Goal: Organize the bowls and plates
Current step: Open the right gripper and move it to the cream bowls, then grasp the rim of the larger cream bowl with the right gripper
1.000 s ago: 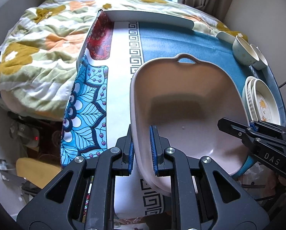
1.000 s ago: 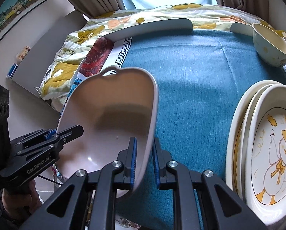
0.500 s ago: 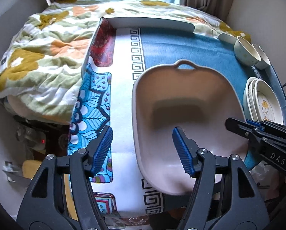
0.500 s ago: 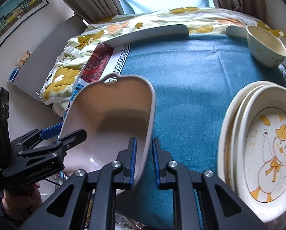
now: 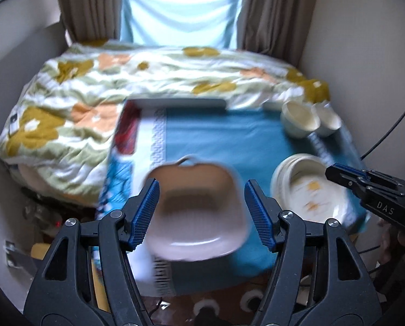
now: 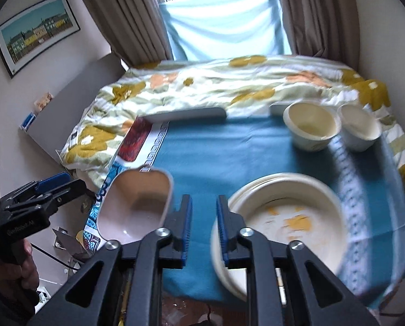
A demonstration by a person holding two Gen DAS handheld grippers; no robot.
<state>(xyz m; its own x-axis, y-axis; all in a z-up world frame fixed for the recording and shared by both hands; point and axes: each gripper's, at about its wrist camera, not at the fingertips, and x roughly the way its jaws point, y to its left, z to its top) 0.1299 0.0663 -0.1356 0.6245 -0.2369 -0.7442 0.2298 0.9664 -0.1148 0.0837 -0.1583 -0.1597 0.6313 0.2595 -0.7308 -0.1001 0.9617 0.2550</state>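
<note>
A pale pink rectangular dish (image 5: pixel 199 212) with a small handle rests on the blue cloth near the table's front left edge; it also shows in the right wrist view (image 6: pixel 137 203). My left gripper (image 5: pixel 201 212) is wide open above and behind it, holding nothing. My right gripper (image 6: pixel 203 228) is open with a narrow gap, empty, between the pink dish and a stack of cream plates (image 6: pixel 286 225) with a yellow duck print. The stack also shows in the left wrist view (image 5: pixel 308 190). Two cream bowls (image 6: pixel 309 127) (image 6: pixel 358 126) stand at the far right.
The table with its blue cloth (image 6: pixel 229 152) stands against a bed with a flowered quilt (image 5: pixel 121 81). A white tray edge (image 6: pixel 186 115) lies at the table's far side. Curtains and a window are behind. Clutter lies on the floor at the left.
Both grippers let go of the pink dish and pulled back and up. The left opened first, then the right. The dish now lies on the cloth.
</note>
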